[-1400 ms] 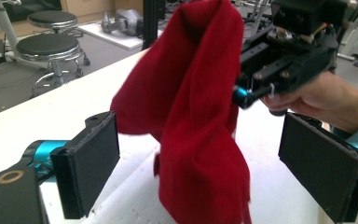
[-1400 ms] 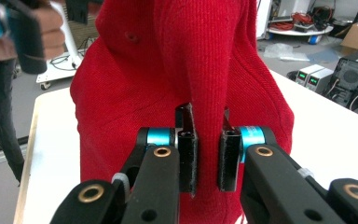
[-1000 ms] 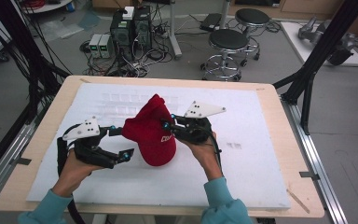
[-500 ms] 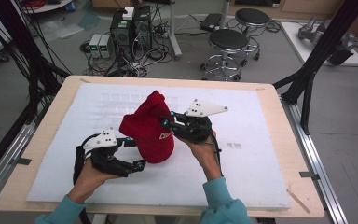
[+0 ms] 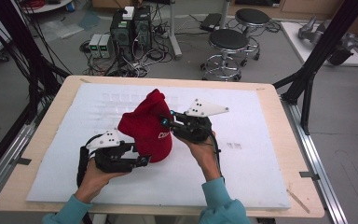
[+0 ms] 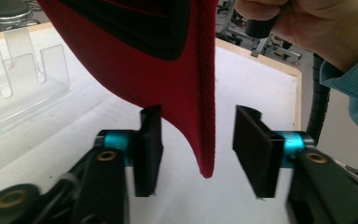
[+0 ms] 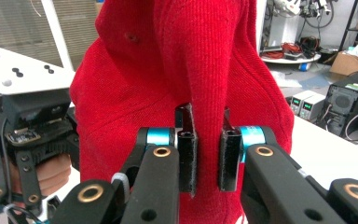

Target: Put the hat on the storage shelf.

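A red knit cap [image 5: 144,130] with white lettering hangs lifted off the white mat, and my right gripper [image 5: 166,122] is shut on a fold of its fabric. In the right gripper view the black pads [image 7: 186,149] pinch that red fold [image 7: 168,70] tightly. My left gripper [image 5: 142,161] sits low at the cap's front left. Its jaws have just been closing. In the left gripper view the cap's lower edge [image 6: 200,116] hangs between the two pads [image 6: 256,149], with a gap still showing on the right side, so it counts as open.
A white foam mat [image 5: 242,163] covers the wooden table [image 5: 279,140]. A clear acrylic rack [image 6: 23,74] stands on the mat behind the cap. Beyond the table's far edge are stools [image 5: 228,42] and computer boxes [image 5: 130,25] on the floor.
My left gripper has moved right and down toward the cap, and its jaws have narrowed around the cap's lower edge. The right gripper and cap have held still.
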`<state>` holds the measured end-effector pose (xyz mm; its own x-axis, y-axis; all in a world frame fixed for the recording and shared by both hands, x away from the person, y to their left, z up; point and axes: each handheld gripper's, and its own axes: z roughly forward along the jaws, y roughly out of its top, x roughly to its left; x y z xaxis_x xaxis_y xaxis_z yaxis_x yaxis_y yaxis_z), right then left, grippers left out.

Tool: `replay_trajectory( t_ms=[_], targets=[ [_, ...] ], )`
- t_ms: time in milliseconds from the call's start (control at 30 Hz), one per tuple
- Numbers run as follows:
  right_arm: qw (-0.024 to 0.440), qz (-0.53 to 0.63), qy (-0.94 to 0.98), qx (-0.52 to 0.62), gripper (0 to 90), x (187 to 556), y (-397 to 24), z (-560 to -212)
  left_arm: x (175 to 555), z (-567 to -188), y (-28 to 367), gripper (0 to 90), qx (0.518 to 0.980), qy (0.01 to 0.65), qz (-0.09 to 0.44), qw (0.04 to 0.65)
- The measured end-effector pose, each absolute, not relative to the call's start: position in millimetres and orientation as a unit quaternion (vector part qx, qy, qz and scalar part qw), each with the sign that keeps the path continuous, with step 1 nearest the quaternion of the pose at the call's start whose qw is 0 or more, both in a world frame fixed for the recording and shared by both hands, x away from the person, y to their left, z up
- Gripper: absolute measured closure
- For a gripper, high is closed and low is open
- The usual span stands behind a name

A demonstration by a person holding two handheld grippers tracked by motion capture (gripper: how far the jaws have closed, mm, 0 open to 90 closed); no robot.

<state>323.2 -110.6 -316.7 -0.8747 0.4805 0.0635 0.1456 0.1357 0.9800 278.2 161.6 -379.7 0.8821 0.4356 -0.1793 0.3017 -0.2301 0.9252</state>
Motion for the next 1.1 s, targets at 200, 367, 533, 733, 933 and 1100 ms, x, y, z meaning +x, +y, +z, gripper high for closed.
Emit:
replay_trajectory(
  t_ms=[200, 367, 533, 733, 933, 1100],
  targets=[
    [0.130, 0.630, 0.735, 0.213, 82.1, 322, -110, -316, 278, -381, 161, 68.5, 0.785, 0.231, 0.058, 0.572],
    [0.134, 0.633, 0.733, 0.211, 82.1, 321, -109, -315, 278, -381, 160, 81.3, 0.786, 0.229, 0.060, 0.571],
    [0.134, 0.636, 0.731, 0.205, 82.0, 320, -109, -315, 279, -380, 162, 84.6, 0.780, 0.247, 0.057, 0.572],
    [0.141, 0.639, 0.730, 0.198, 80.7, 319, -109, -314, 279, -379, 162, 85.1, 0.779, 0.252, 0.063, 0.571],
    [0.138, 0.643, 0.725, 0.204, 46.2, 320, -111, -313, 280, -379, 165, 85.2, 0.780, 0.257, 0.070, 0.567],
    [0.160, 0.628, 0.721, 0.245, 8.6, 321, -112, -312, 283, -376, 173, 85.2, 0.772, 0.266, 0.074, 0.572]
  ],
)
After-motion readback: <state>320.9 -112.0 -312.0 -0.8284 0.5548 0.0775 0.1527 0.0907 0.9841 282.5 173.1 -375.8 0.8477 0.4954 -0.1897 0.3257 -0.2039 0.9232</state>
